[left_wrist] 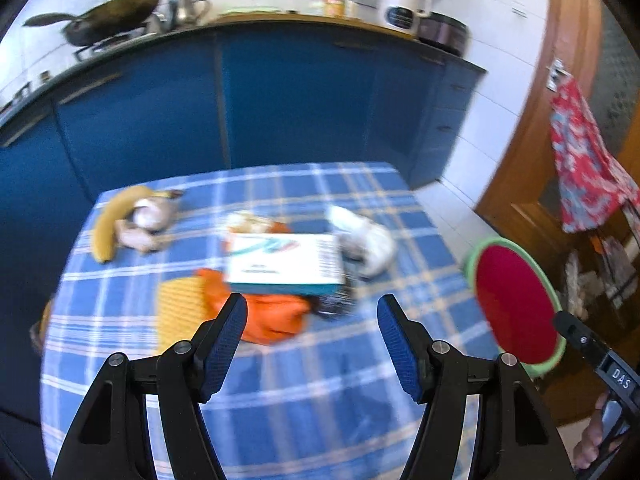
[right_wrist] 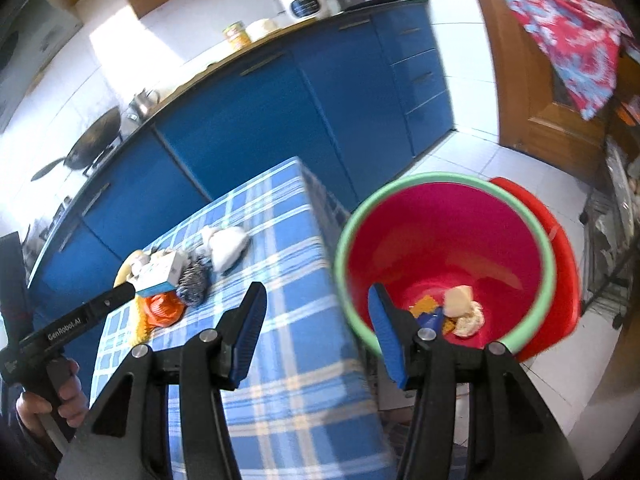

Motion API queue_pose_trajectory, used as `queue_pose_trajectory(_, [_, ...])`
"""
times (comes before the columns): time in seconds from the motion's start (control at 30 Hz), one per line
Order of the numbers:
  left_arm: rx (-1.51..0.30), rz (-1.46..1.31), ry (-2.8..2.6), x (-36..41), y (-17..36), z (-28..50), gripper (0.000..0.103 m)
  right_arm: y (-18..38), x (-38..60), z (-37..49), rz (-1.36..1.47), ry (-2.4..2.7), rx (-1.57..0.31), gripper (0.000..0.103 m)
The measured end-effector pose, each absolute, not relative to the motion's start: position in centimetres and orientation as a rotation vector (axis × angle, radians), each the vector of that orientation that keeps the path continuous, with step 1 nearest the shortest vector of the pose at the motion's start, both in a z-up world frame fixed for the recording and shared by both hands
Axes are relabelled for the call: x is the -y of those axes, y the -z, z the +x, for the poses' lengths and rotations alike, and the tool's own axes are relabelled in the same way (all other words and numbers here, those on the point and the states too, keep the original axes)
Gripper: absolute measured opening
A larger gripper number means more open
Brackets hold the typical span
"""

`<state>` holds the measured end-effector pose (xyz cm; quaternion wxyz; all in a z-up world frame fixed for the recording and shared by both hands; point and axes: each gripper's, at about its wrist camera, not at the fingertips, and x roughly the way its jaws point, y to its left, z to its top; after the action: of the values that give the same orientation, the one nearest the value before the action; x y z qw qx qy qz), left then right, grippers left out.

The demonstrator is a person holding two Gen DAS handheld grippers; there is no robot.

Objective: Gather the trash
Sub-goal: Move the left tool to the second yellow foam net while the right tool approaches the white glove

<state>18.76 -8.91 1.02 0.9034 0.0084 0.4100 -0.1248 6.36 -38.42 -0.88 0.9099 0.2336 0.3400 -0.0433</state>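
- The trash lies in a loose cluster on the blue plaid tablecloth (left_wrist: 280,400): a white-and-teal carton (left_wrist: 284,264) rests on top of an orange bag (left_wrist: 272,320), with a steel scouring pad (right_wrist: 193,280) just beside them and a crumpled white wad (left_wrist: 368,244) to the right.
- Farther back on the left, a banana (left_wrist: 110,224) curves around some pale scraps (left_wrist: 146,224).
- The red bin (right_wrist: 440,240) with a green rim stands on the floor just beside the table's right edge; it already holds a pale crumpled lump (right_wrist: 464,308) and small yellow and blue bits.
- The left gripper (left_wrist: 312,312) hangs above the table in front of the carton, jaws spread wide, nothing between them.
- The right gripper (right_wrist: 316,304) straddles the table edge and the bin rim, jaws likewise wide and holding nothing.
- Behind stand blue cabinets (left_wrist: 296,92), a wok (left_wrist: 112,16) and a white kettle (left_wrist: 402,0).
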Motion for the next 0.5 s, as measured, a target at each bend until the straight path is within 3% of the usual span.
queue_pose_trajectory(0.5, [-0.916, -0.077, 0.035, -0.8, 3.3, 22.0, 0.069, 1.9, 29.9, 16.9, 0.382, -0.044, -0.777, 0.058])
